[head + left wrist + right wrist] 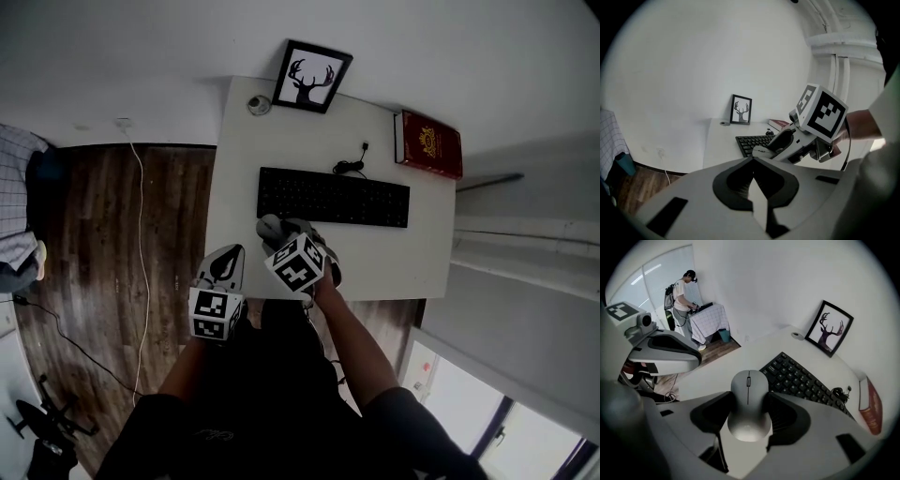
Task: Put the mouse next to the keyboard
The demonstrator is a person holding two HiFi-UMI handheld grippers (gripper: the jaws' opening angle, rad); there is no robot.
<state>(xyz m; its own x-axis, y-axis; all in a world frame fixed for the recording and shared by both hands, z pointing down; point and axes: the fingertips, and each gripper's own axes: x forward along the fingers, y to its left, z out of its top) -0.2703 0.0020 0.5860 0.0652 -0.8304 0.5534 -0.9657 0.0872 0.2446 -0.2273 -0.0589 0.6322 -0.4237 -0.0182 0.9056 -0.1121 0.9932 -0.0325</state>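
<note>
A grey mouse (748, 401) sits between the pads of my right gripper (748, 414), which is shut on it. In the head view the mouse (271, 226) is held just off the front left corner of the black keyboard (334, 198), over the white desk (394, 262). The keyboard (801, 380) lies beyond the mouse, to the right. My left gripper (225, 263) hovers at the desk's front left edge, its jaws together and holding nothing. From the left gripper view my left gripper (752, 187) looks towards the right gripper (780, 143) and the mouse (761, 151).
A framed deer picture (311, 77) and a small tape roll (259, 105) stand at the desk's back. A red book (428, 143) lies at the back right, a coiled black cable (352, 165) behind the keyboard. A white cord (141, 216) runs over the wooden floor. A person (683, 296) stands far off.
</note>
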